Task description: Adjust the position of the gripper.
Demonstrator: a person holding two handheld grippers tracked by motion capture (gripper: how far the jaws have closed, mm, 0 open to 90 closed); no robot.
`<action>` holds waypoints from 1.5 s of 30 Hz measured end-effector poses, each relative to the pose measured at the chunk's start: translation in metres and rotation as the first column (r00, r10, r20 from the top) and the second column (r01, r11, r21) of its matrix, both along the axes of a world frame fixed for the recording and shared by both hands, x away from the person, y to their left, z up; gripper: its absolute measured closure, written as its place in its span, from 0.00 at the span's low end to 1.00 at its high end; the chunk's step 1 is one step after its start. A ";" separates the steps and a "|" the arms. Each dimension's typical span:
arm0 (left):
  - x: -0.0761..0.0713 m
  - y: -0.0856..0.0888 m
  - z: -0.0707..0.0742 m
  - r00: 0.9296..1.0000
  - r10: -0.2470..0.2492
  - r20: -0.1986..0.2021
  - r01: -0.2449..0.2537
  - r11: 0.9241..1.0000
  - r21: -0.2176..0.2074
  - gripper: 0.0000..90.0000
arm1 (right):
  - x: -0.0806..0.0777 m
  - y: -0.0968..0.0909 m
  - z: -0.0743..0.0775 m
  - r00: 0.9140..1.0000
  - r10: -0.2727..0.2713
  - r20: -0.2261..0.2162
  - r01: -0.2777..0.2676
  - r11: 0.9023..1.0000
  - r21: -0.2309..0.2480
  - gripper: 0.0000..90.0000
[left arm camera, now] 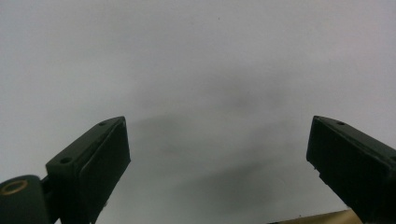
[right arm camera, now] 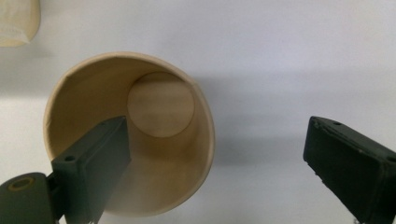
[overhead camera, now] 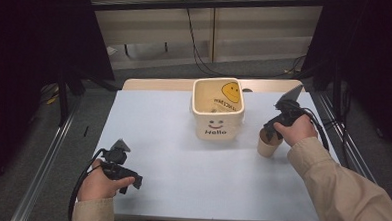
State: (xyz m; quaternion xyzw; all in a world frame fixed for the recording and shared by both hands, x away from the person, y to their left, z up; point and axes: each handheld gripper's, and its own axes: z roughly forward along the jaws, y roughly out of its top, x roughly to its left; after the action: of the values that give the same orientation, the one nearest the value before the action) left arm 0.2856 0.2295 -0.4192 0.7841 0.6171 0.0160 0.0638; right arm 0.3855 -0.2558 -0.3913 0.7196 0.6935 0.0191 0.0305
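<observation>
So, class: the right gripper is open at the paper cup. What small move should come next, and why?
Probably close the right gripper: one of its jaws sits inside the paper cup, the other outside, so its wall stands between them, ungripped. The cup looks empty.

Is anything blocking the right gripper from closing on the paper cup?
Nothing visible does. The right gripper is open at the paper cup: in its own view one finger sits over the cup's open mouth and the other outside the wall, with bare table around. The cup looks empty.

Cream bin (overhead camera: 217, 109) with yellow smiley; tan cup (right arm camera: 130, 135); white table (overhead camera: 182, 155).
</observation>
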 end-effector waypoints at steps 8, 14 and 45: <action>0.000 -0.001 0.000 1.000 -0.013 -0.001 0.013 1.000 0.000 0.07 | -0.001 -0.002 0.010 1.000 0.001 0.003 -0.001 1.000 0.007 0.08; 0.000 -0.001 0.001 1.000 -0.011 -0.008 0.011 1.000 -0.002 0.07 | -0.001 -0.002 0.020 1.000 0.004 0.001 -0.004 1.000 0.007 0.08; 0.001 -0.003 0.000 1.000 -0.007 -0.003 0.007 1.000 -0.009 0.06 | 0.011 0.007 0.105 1.000 0.021 0.023 -0.020 1.000 -0.012 0.09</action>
State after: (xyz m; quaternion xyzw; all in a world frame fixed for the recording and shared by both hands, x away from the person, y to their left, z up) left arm 0.2865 0.2269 -0.4194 0.7861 0.6144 0.0117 0.0665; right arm 0.3969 -0.2486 -0.2858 0.7120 0.7005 0.0235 0.0424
